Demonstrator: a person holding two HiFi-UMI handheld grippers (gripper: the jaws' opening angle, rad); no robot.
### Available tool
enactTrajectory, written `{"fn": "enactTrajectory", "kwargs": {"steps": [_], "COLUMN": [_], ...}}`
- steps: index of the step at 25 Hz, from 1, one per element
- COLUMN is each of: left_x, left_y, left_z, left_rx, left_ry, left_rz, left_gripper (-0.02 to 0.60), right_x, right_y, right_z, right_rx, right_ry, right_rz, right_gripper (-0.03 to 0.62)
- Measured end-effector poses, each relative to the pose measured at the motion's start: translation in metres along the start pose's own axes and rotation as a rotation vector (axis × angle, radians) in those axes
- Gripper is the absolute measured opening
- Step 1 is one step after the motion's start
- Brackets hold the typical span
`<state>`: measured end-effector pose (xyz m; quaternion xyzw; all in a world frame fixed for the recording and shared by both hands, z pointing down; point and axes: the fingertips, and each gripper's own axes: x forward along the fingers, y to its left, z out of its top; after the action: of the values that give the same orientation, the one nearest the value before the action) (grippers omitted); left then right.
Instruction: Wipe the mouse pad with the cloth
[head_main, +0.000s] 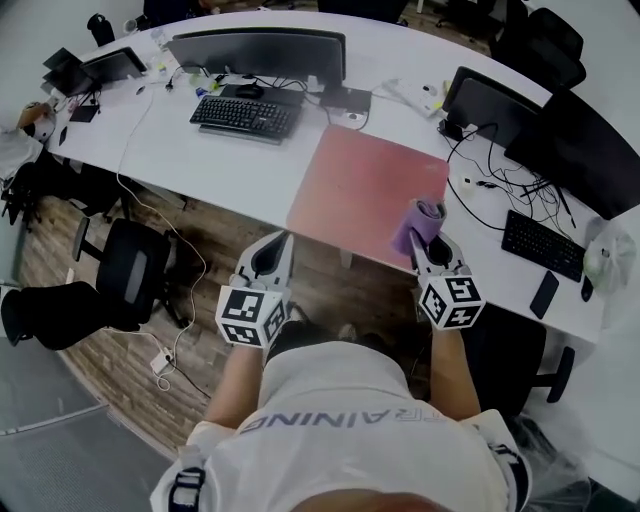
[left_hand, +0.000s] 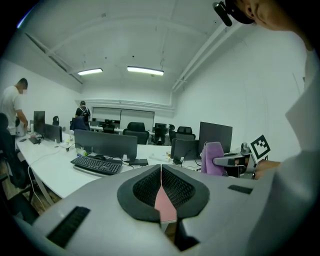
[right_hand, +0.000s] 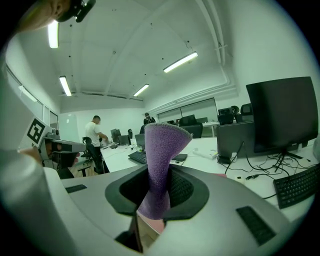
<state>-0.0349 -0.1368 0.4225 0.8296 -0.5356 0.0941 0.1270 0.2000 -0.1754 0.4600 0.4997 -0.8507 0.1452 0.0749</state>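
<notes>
A large pink mouse pad (head_main: 365, 190) lies flat on the white desk (head_main: 200, 160), reaching the near edge. My right gripper (head_main: 432, 248) is shut on a purple cloth (head_main: 420, 224), which sticks up from the jaws over the pad's near right corner; the cloth (right_hand: 160, 165) fills the middle of the right gripper view. My left gripper (head_main: 272, 256) is shut with nothing in it, held in front of the desk edge just left of the pad. Its closed jaws hide all but a sliver of the pad (left_hand: 164, 205). The cloth (left_hand: 214, 159) also shows there, to the right.
A keyboard (head_main: 245, 116) and a wide monitor (head_main: 258, 52) stand beyond the pad to the left. Two monitors (head_main: 490, 105), a second keyboard (head_main: 543, 245), a phone (head_main: 544, 294) and tangled cables (head_main: 500, 185) crowd the right. A black chair (head_main: 130, 270) stands below left. People stand at far desks (left_hand: 12, 107).
</notes>
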Motion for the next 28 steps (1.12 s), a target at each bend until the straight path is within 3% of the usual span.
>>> {"fn": "enactTrajectory", "kwargs": {"steps": [12, 19, 28], "left_x": [0.090, 0.147, 0.197], "left_y": [0.034, 0.103, 0.211], "left_z": [0.013, 0.029, 0.036], "left_rx": [-0.013, -0.025, -0.043], "left_ry": [0.018, 0.029, 0.066], "left_rz": [-0.117, -0.169, -0.173], "left_gripper": [0.032, 0.032, 0.032], "right_x": [0.041, 0.128, 0.267], "right_y": [-0.046, -0.039, 0.005], "right_z": [0.005, 0.023, 0.037], "right_rx": [0.032, 0.034, 0.027], "right_ry": [0.029, 0.065, 0.129], "right_rz": [-0.141, -0.180, -0.118], "right_gripper": [0.101, 0.101, 0.101]}}
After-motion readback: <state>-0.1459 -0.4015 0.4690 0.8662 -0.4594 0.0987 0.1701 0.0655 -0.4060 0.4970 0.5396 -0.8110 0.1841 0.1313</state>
